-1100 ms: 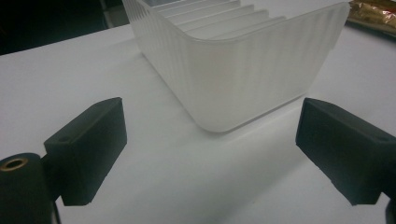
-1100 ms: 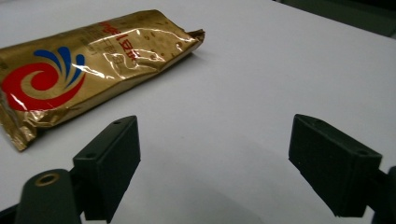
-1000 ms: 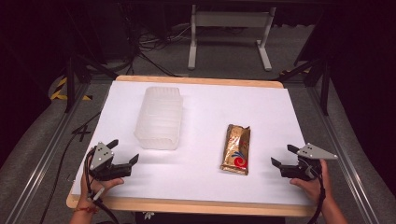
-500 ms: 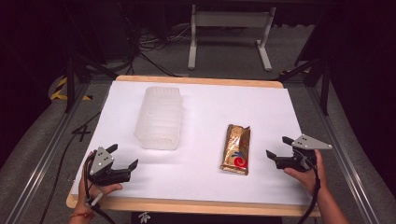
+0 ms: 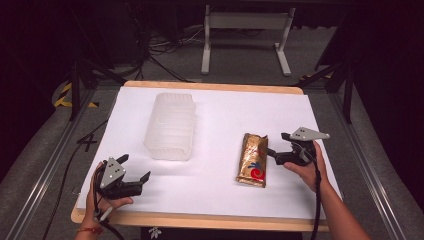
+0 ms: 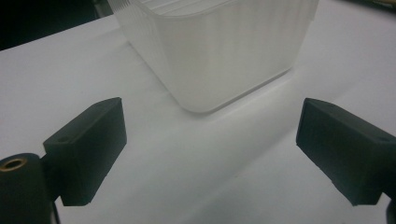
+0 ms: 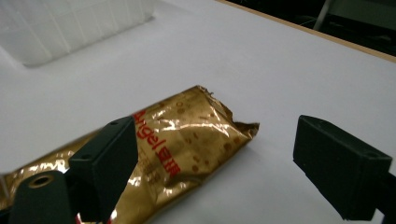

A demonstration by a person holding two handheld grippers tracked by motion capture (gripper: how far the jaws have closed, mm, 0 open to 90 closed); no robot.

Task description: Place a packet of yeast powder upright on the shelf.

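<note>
Lying flat on the white table (image 5: 220,110), the gold snack packet (image 5: 252,159) sits right of centre w/ its long side running front to back. R gripper (image 5: 272,151) is just beside the packet's right edge, jaws wide apart & pointing left at it; in the right gripper view one jaw overlaps the foil (image 7: 187,135), prob. not touching yet, hard to tell at that angle. Other jaw is over bare table. L gripper (image 5: 136,172) rests near the front left corner, jaws also wide, holding nothing. Translucent ribbed plastic container (image 5: 171,125) stands left of centre, near the L gripper & apart from it, well apart from the packet; the left gripper view has its near wall (image 6: 219,51) between the jaws, farther off
</note>
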